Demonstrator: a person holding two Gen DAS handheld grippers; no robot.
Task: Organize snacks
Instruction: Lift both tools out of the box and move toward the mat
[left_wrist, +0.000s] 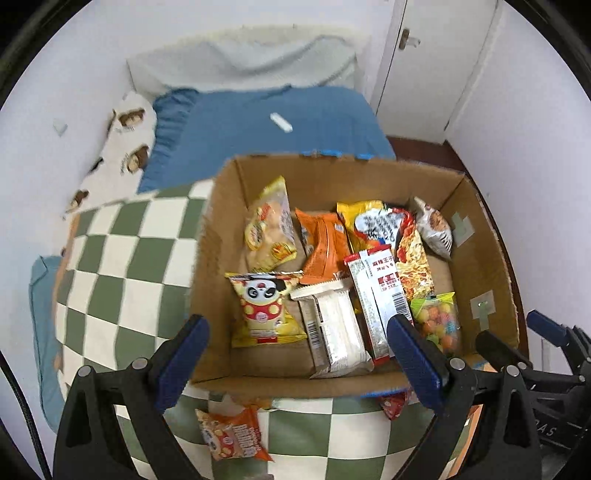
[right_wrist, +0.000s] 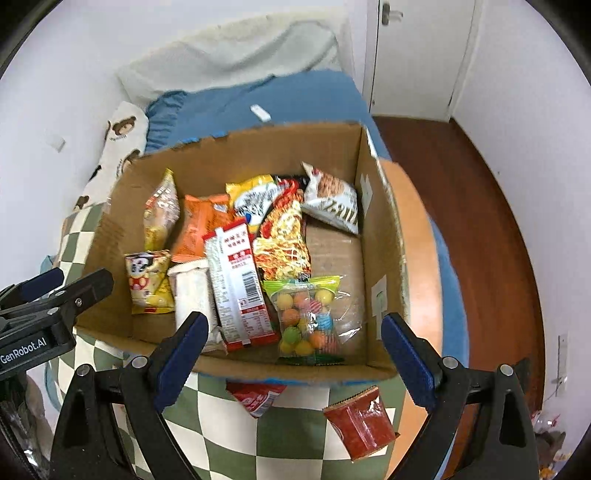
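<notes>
An open cardboard box (left_wrist: 221, 206) (right_wrist: 373, 236) stands on a green-and-white checked cover (left_wrist: 122, 280). Inside lie several snacks: a panda packet (left_wrist: 264, 306), a white wafer pack (left_wrist: 340, 332), a long red-and-white pack (right_wrist: 240, 280), a noodle packet (right_wrist: 284, 236) and a bag of coloured candy balls (right_wrist: 306, 317). Outside the box's near wall lie an orange packet (left_wrist: 232, 435), a red packet (right_wrist: 256, 398) and a red sachet (right_wrist: 360, 428). My left gripper (left_wrist: 297, 328) hovers open above the box's near left side, holding nothing. My right gripper (right_wrist: 295, 325) is open and empty over the near right side.
The box sits on a bed with blue bedding (left_wrist: 258, 122), a white pillow (left_wrist: 243, 62) and a bear-print pillow (left_wrist: 125, 147) against the wall. A small white object (left_wrist: 280, 122) lies on the blue bedding. A white door (right_wrist: 424, 55) and brown floor (right_wrist: 480, 206) are at the right.
</notes>
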